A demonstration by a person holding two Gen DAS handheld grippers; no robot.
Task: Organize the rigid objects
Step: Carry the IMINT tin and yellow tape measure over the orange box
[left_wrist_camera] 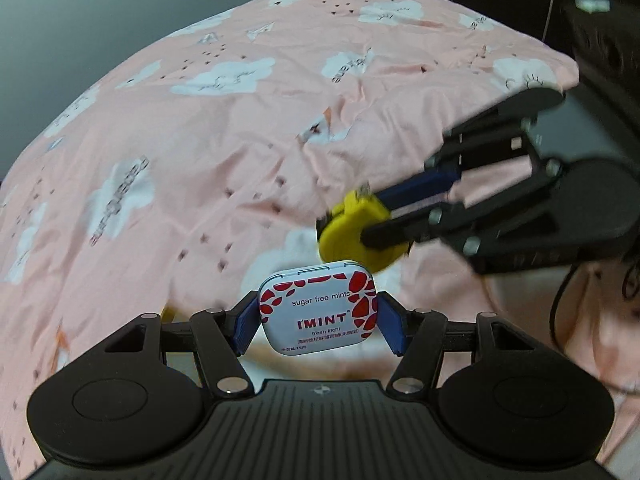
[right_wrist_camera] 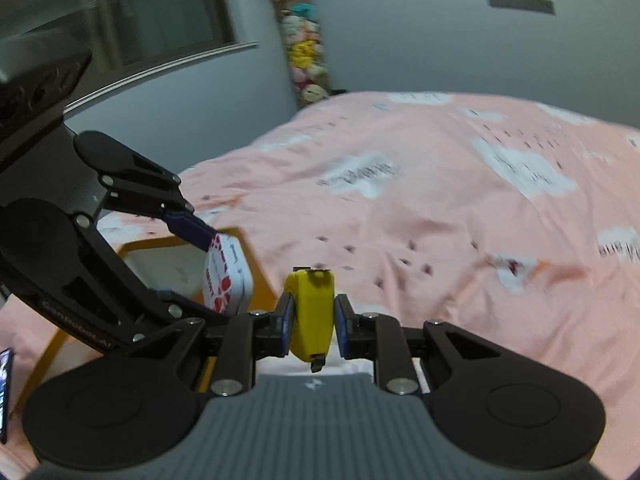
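My left gripper [left_wrist_camera: 318,316] is shut on a white mint tin [left_wrist_camera: 319,309] with red spots, held flat-faced between its blue pads above the pink bed. The same tin [right_wrist_camera: 226,276] shows at the left of the right wrist view, in the left gripper [right_wrist_camera: 216,264]. My right gripper [right_wrist_camera: 311,320] is shut on a yellow tape measure [right_wrist_camera: 311,310], held on edge between its blue pads. In the left wrist view the right gripper [left_wrist_camera: 374,222] comes in from the right with the yellow tape measure [left_wrist_camera: 352,232] just above the tin.
A pink bedspread [left_wrist_camera: 200,140] with white clouds covers the bed. A tray with a yellow rim [right_wrist_camera: 256,268] and pale floor lies below the left gripper. A dark phone-like object [right_wrist_camera: 5,392] lies at the left edge. A column of plush toys [right_wrist_camera: 302,40] stands by the wall.
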